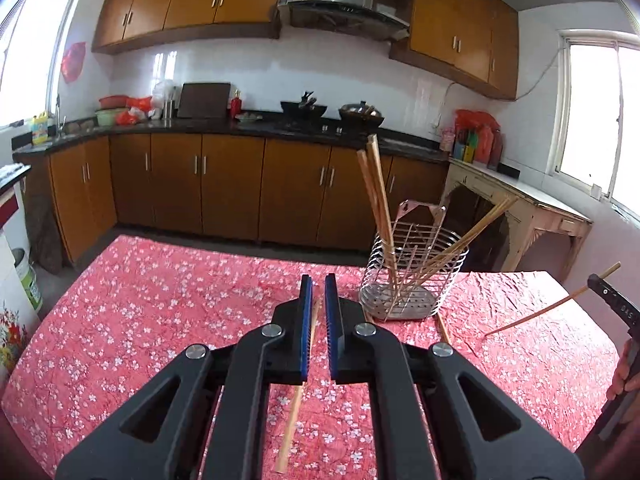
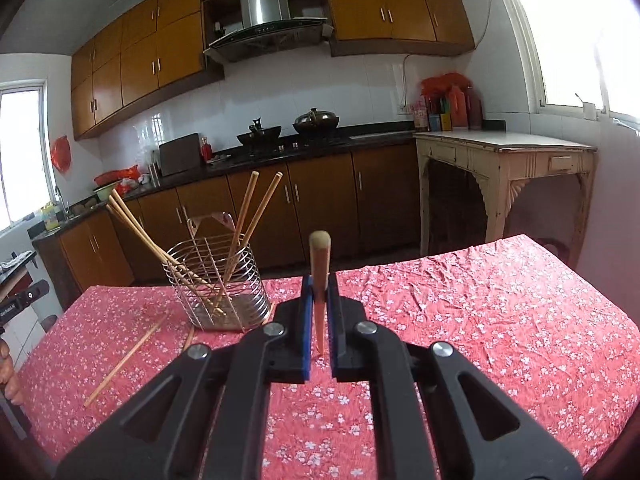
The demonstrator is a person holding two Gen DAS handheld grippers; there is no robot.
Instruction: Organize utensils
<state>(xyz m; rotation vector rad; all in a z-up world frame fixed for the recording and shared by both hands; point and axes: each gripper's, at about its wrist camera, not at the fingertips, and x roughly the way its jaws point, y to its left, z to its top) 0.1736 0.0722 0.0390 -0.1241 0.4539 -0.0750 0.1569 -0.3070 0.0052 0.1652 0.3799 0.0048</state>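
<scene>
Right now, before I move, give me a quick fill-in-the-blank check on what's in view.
1. The right gripper is shut on a single ___.
2. The wire holder already has ___ chopsticks leaning in it.
3. The floral cloth under the holder is ___.

Missing words: chopstick; four; red
</scene>
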